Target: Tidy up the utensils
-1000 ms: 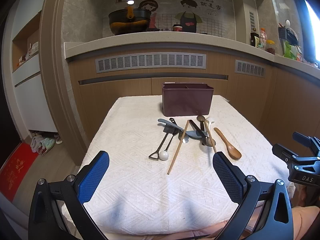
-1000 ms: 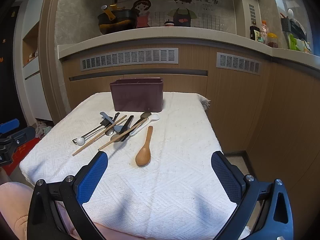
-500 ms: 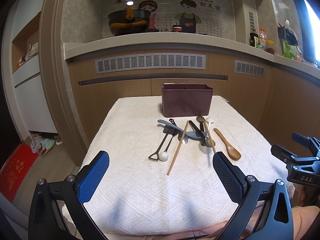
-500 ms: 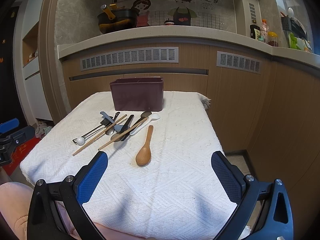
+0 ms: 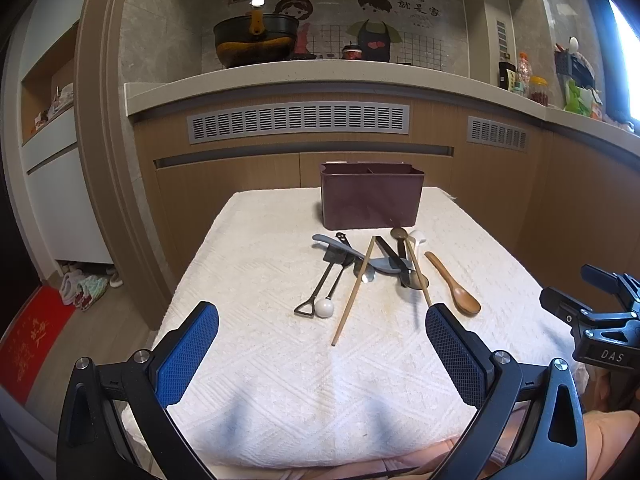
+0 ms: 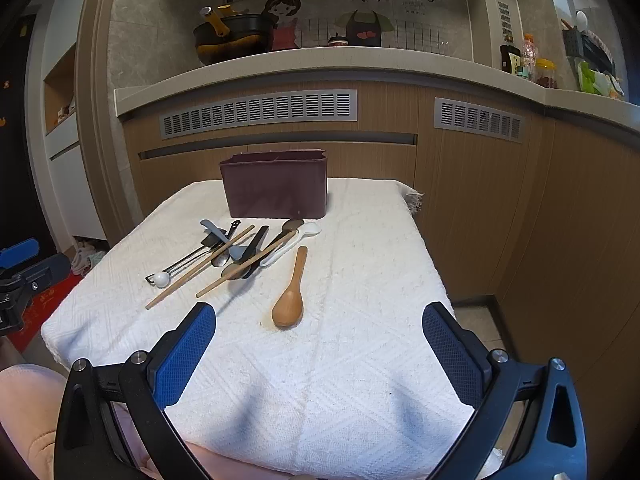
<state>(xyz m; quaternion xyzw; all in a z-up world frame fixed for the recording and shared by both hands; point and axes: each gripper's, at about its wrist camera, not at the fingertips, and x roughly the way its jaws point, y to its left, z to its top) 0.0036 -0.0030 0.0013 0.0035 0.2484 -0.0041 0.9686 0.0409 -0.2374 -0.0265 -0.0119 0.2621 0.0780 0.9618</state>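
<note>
"DAS" is printed on the right gripper (image 5: 600, 312) at the frame's right edge. Wall characters are possibly Chinese, unreadable. Both grippers, including the left gripper (image 5: 320, 356), hover low with fingers spread wide, empty. Utensil pile (image 5: 368, 268) lies mid-frame before the maroon caddy (image 5: 372, 200).

White textured cloth (image 5: 260, 360) covers the bench; wood-panelled kitchen counter (image 5: 280, 76) behind with grey vent grilles (image 5: 298, 122); black wok (image 5: 256, 42) with yellow handle on counter; cartoon couple wall sticker (image 5: 372, 28); bottles and jars (image 5: 524, 80) at right; red mat (image 5: 28, 344) and slippers (image 5: 84, 286) on floor left.
</note>
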